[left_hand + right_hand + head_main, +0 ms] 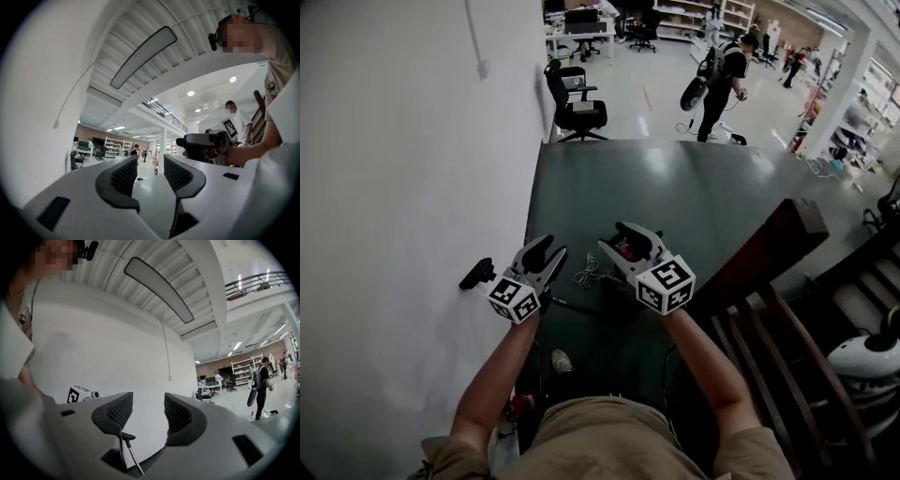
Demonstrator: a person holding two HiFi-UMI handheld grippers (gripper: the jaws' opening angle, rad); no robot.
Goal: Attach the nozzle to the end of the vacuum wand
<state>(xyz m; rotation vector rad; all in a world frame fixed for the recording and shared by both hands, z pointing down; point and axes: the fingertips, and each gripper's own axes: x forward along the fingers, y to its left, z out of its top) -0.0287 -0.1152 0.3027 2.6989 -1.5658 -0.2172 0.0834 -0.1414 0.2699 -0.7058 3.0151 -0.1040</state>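
Observation:
A thin vacuum wand (pixel 572 306) leans against the white wall, topped by a black end piece (pixel 476 274); the right gripper view shows that piece (pixel 125 437) low between the jaws, far off. A red and grey vacuum part (pixel 623 249) and a coiled cable (pixel 587 273) lie on the dark floor mat (pixel 694 197) below my hands. My left gripper (pixel 546 253) (pixel 150 164) is held up level, open, with nothing between its jaws. Beside it, my right gripper (pixel 628 239) (pixel 149 404) is also open and empty. Neither touches the wand.
The white wall (pixel 403 187) runs along the left. A wooden chair (pixel 787 281) stands at the right, with a white appliance (pixel 867 361) beyond it. A black office chair (pixel 578 108) and a person with a backpack (pixel 719 80) are farther off.

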